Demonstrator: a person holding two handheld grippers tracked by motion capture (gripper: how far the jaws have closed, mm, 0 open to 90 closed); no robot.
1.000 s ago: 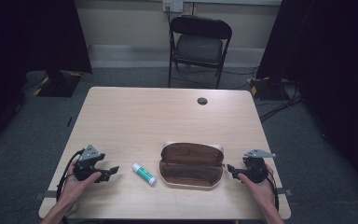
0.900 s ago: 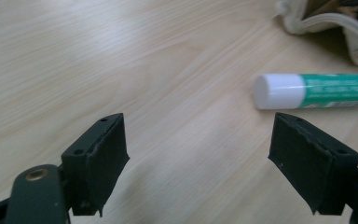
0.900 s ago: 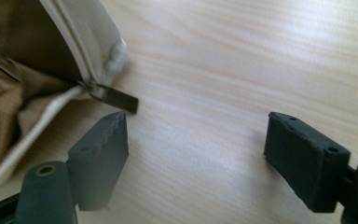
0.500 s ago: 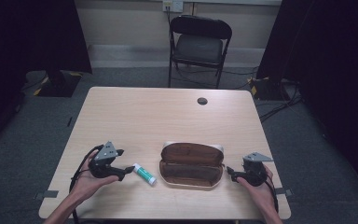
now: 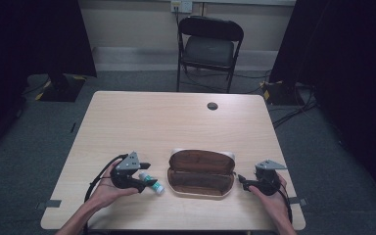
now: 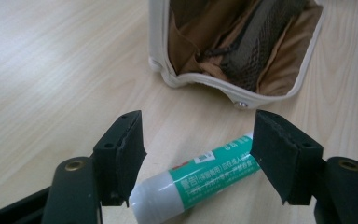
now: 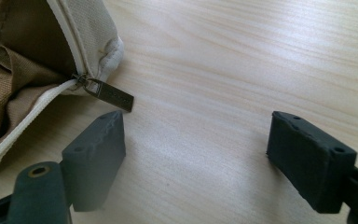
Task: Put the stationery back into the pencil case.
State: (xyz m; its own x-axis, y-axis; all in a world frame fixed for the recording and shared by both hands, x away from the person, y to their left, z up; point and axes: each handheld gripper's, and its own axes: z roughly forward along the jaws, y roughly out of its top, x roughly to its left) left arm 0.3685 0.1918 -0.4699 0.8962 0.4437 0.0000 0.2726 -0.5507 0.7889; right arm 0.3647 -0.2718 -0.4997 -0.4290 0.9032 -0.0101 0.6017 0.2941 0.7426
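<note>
A person sits at a pale wood-grain table (image 5: 142, 122) with a two-jaw gripper in each hand. The work in hand looks like picking up a small tube and putting it into an open pouch; judging by how things lie, it is at the very start.

The left gripper (image 6: 198, 140) has its black jaws on either side of a white-and-green tube (image 6: 200, 179), which lies flat on the table just left of the pouch. The jaws have just been closing around it, but they stand about half open, with gaps showing on both sides — not yet gripped, not yet lifted.

The pouch (image 5: 201, 171), cream outside and brown inside, lies unzipped near the table's front edge, its opening facing up. In the left gripper view a dark mesh pocket shows inside it.

The right gripper (image 7: 196, 154) rests at the pouch's right end, jaws wide open over bare table and holding nothing. The metal zipper pull (image 7: 107, 95) lies just beyond its left jaw, apart from it.

What is left, by my reading: close on the tube, lift it, place it in the pouch, perhaps zip up.

The table is otherwise bare apart from a round dark grommet (image 5: 212, 105) near the far edge. Behind stands a black folding chair (image 5: 209, 49) on grey carpet, with dark curtains at both sides and cables on the floor.
</note>
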